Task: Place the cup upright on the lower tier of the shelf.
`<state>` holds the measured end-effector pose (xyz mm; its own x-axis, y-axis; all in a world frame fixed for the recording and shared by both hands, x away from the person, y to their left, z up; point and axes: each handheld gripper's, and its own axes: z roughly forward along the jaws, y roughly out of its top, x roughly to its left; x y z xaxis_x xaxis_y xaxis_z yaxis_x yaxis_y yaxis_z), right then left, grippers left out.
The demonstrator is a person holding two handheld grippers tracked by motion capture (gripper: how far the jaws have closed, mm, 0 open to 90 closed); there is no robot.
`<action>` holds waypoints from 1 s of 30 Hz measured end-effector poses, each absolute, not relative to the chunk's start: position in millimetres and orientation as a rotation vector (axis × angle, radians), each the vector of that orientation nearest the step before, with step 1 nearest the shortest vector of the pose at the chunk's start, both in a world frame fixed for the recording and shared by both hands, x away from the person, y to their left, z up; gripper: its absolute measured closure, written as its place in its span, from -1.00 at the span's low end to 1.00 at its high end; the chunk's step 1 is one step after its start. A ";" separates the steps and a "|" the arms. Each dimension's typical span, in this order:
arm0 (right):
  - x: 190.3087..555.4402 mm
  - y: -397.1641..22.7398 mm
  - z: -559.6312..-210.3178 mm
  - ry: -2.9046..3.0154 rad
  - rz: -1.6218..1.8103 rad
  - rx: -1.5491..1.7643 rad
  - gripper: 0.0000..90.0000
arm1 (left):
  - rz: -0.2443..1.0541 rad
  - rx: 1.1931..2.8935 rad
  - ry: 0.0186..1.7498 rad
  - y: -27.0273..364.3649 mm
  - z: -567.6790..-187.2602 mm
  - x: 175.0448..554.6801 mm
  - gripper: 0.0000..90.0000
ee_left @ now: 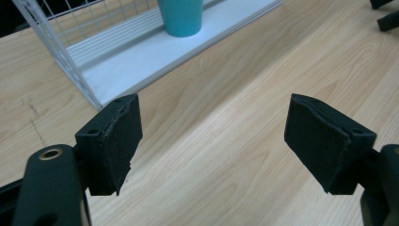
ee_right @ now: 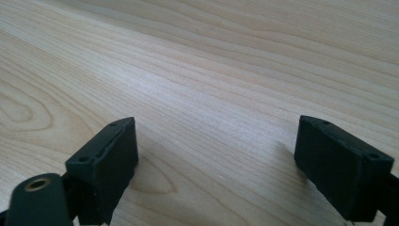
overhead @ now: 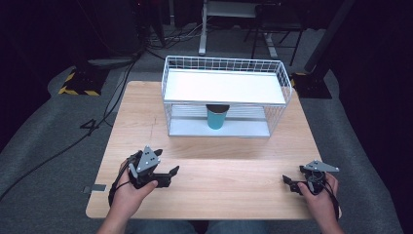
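From the high view, the left gripper [overhead: 171,171] sits low over the near left part of the table [overhead: 229,190], held in the left hand [overhead: 130,191], its jaws pointing toward the middle and nothing between them. The right gripper [overhead: 288,181] rests near the right front corner in the right hand [overhead: 321,195], close to the table's right edge. Bare wood runs wide between the two, and more lies between them and the wire rack [overhead: 225,97] at the far side. The cup [overhead: 216,117], teal, stands upright on the rack's lower shelf, under the white top shelf, well apart from both grippers. Over to the left gripper view: the jaws stand apart with only wood grain between the pads [ee_left: 117,146], gripping nothing. Ahead and to the upper left, the rack's corner post [ee_left: 61,56] and the front lip of its lower shelf are near, with the cup [ee_left: 181,16] just behind that lip, upright. At the top right corner, the tips of the other gripper [ee_left: 388,14] peek in, well away. Now the right gripper view: jaws parted wide, pads [ee_right: 108,160] clear of everything, holding nothing, and low over the tabletop. Open wood [ee_right: 211,84] stretches ahead of them all the way to the top of the frame.
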<state>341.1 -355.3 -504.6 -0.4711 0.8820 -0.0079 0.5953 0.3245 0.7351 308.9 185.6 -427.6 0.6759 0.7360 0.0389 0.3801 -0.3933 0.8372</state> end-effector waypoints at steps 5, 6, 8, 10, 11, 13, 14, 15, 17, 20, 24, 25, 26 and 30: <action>341.1 -355.4 -504.6 2.188 0.952 1.306 -0.68 | 0.474 2.018 0.882 202.0 -440.5 301.9 -0.55; 341.1 -355.4 -504.6 2.188 0.952 1.306 -0.68 | 0.466 2.018 0.887 204.9 -443.6 301.2 -0.55; 341.1 -355.3 -504.6 2.188 0.952 1.306 -0.68 | 0.460 2.019 0.902 207.5 -446.7 300.6 -0.55; 341.1 -355.3 -504.6 2.187 0.952 1.306 -0.68 | 0.456 2.046 0.917 212.6 -452.6 300.0 -0.55; 341.1 -355.3 -504.6 2.188 0.952 1.306 -0.68 | 0.439 2.055 0.938 217.1 -458.7 298.8 -0.55; 341.1 -355.3 -504.6 2.188 0.952 1.306 -0.68 | 0.427 2.066 0.958 221.3 -464.1 298.5 -0.55; 341.1 -355.3 -504.6 2.188 0.952 1.306 -0.68 | 0.427 2.066 0.958 221.3 -464.1 298.5 -0.54; 341.1 -355.3 -504.6 2.188 0.952 1.306 -0.68 | 0.429 2.079 0.974 224.9 -468.9 298.7 -0.54; 341.1 -355.3 -504.6 2.187 0.952 1.306 -0.68 | 0.427 2.100 0.985 228.1 -472.5 299.1 -0.54; 341.1 -355.3 -504.6 2.187 0.952 1.306 -0.68 | 0.416 2.122 1.010 232.1 -479.0 299.2 -0.55; 341.1 -355.4 -504.6 2.188 0.952 1.306 -0.68 | 0.409 2.158 1.023 236.6 -485.5 299.4 -0.55; 341.1 -355.4 -504.6 2.188 0.952 1.306 -0.68 | 0.409 2.158 1.023 236.6 -485.5 299.4 -0.55; 341.1 -355.4 -504.6 2.188 0.952 1.306 -0.68 | 0.394 2.169 1.034 237.3 -489.4 299.0 -0.55; 341.1 -355.4 -504.6 2.188 0.952 1.306 -0.68 | 0.398 2.209 1.036 239.3 -495.0 299.4 -0.56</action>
<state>341.1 -355.4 -504.6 -0.4716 0.8818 -0.0078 0.5952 0.3249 0.7350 299.4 239.3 -495.0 0.6403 0.7681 -0.0036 0.5683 -0.4706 0.6749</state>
